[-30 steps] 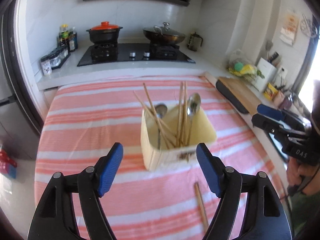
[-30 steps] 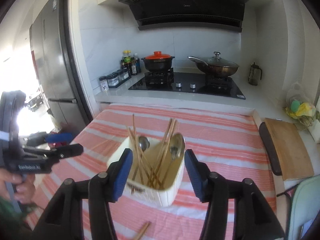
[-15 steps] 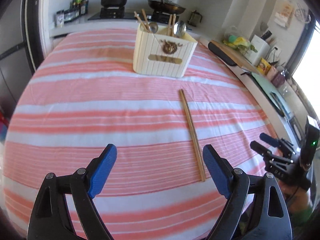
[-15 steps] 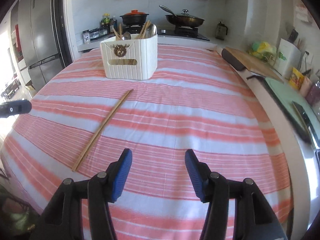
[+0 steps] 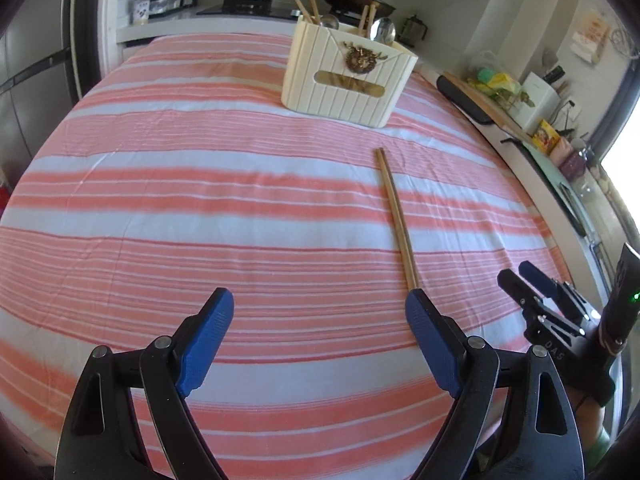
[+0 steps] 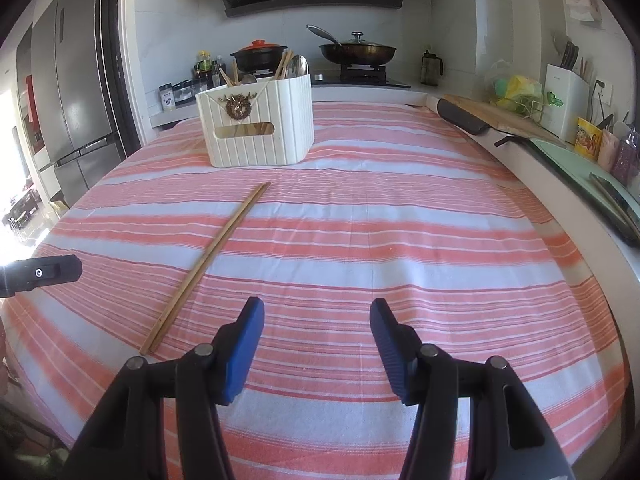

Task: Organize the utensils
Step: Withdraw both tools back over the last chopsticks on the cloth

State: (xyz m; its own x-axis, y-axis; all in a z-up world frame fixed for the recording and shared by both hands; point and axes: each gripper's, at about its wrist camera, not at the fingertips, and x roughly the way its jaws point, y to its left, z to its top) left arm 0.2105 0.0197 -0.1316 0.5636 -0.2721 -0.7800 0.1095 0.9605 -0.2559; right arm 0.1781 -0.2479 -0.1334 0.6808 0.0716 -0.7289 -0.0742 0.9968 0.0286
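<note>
L gripper (image 5: 320, 312) jaws released | R gripper (image 6: 317, 312) jaws released | chopsticks (image 5: 396, 216) flat on cloth (image 5: 200, 200)

Matt woven cloth (image 5: 200, 208) in pink and white stripes covers the bench. The chopsticks (image 5: 396, 216) look like bare, smooth wood. The ribbed cream holder (image 6: 260, 128) seems matt plastic. Textured blue pads (image 6: 244, 344) line glossy black plastic tongs.

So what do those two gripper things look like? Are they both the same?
They look alike. The left gripper has two black plastic arms with silver rivets, each ending in a ribbed blue pad. The right gripper has the same black arms and blue pads. Seen from the left camera, the right gripper's black body carries white lettering and a small green light.
</note>
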